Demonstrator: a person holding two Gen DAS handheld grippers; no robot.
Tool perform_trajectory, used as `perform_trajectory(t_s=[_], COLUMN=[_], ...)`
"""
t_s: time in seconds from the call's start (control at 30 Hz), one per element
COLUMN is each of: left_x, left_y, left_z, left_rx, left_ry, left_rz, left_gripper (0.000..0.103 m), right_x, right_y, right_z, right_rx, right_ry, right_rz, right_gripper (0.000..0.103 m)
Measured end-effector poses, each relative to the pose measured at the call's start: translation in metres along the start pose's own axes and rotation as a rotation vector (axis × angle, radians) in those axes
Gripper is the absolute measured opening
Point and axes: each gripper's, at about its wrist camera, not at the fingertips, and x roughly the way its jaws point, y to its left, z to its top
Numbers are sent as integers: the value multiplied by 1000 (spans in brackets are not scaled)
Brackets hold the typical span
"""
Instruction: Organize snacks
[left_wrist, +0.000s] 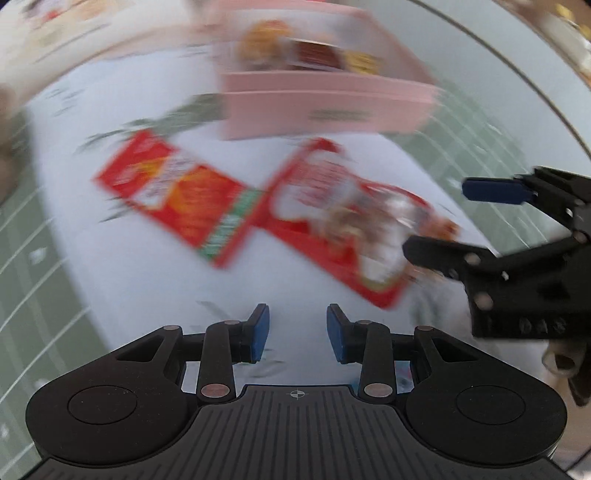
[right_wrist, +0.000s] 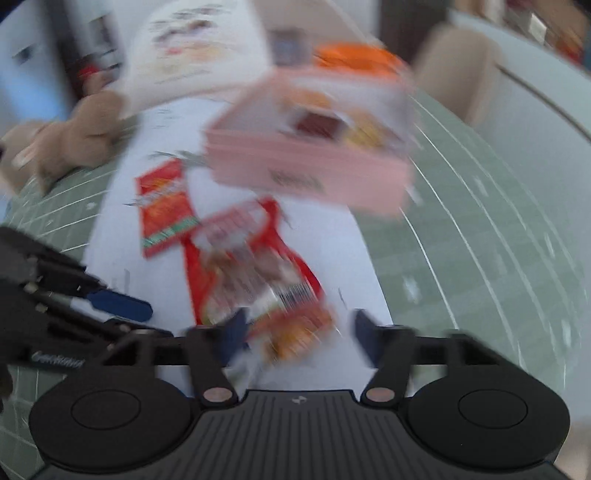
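White paper covers my desk (left_wrist: 155, 280); the red snack bag (right_wrist: 251, 273) runs lengthwise away from my wide, empty right fingers (right_wrist: 295, 332), nearer than my half-open, empty left fingers (left_wrist: 297, 328).

Your right gripper (right_wrist: 297, 334) stands with its jaws wide apart over the near end of a red snack packet (right_wrist: 251, 266) on the white sheet (right_wrist: 332, 236), pads not pressing it; a second red packet (right_wrist: 164, 210) lies just left of it, farther off; the pink box (right_wrist: 314, 170) with snacks inside sits beyond; your left gripper (right_wrist: 122, 306) shows at near left; everything is blurred.
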Motion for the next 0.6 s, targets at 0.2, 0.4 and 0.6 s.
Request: perform_trajectory(t_s=[0.2, 0.4, 0.6], left_x=[-3, 16, 37], left_y=[58, 92, 64], left_z=[24, 64, 96], left_rx=[-296, -481, -316], left_ry=[-66, -144, -150], left_rz=[86, 120, 209], left_gripper=[38, 40, 54], right_x=[65, 59, 46], right_y=[18, 31, 17], right_z=[31, 26, 12], right_rx=[-74, -96, -28], right_ry=[100, 93, 106], right_rz=[107, 61, 50], right_gripper=[87, 77, 75])
